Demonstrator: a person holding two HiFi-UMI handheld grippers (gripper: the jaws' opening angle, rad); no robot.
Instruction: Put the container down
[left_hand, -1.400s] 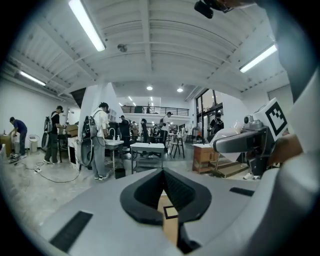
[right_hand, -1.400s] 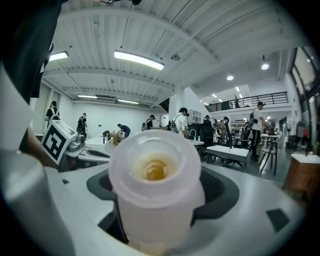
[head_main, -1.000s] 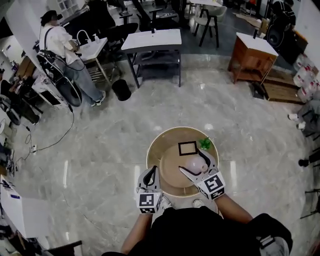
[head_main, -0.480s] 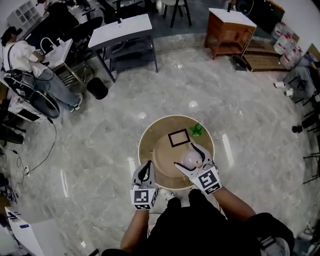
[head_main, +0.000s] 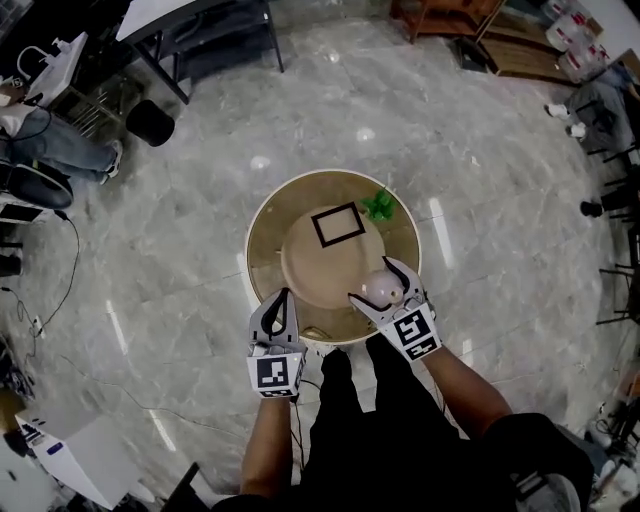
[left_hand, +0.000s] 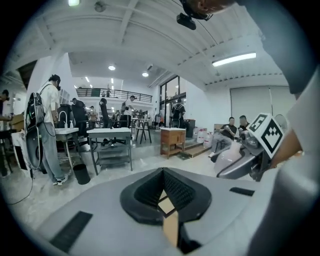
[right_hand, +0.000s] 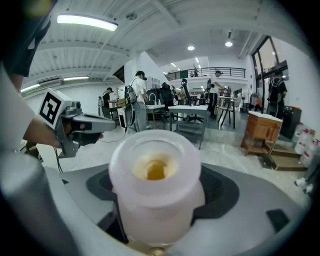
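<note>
A pale, milky container (head_main: 383, 289) with an open mouth and something yellow inside (right_hand: 156, 170) is held upright over the near right part of a round wooden table (head_main: 262, 240). My right gripper (head_main: 375, 283) is shut on the container's body (right_hand: 155, 210), its jaws on either side. My left gripper (head_main: 279, 300) is shut with nothing in it, at the table's near left rim; its jaws meet in a point (left_hand: 166, 196). On the table lie a black square frame (head_main: 337, 225) and a small green object (head_main: 380, 205).
A raised round disc (head_main: 305, 270) fills the table's middle. On the marble floor a black bin (head_main: 150, 122) stands at the far left, near a person's legs (head_main: 55, 155), with a dark-legged table (head_main: 190, 25) behind. A wooden cabinet (head_main: 440, 15) is at the top right.
The head view has tipped further down, so the table sits higher in frame. The right gripper with the container now lies closer to the table's near right edge. The left gripper stays shut.
</note>
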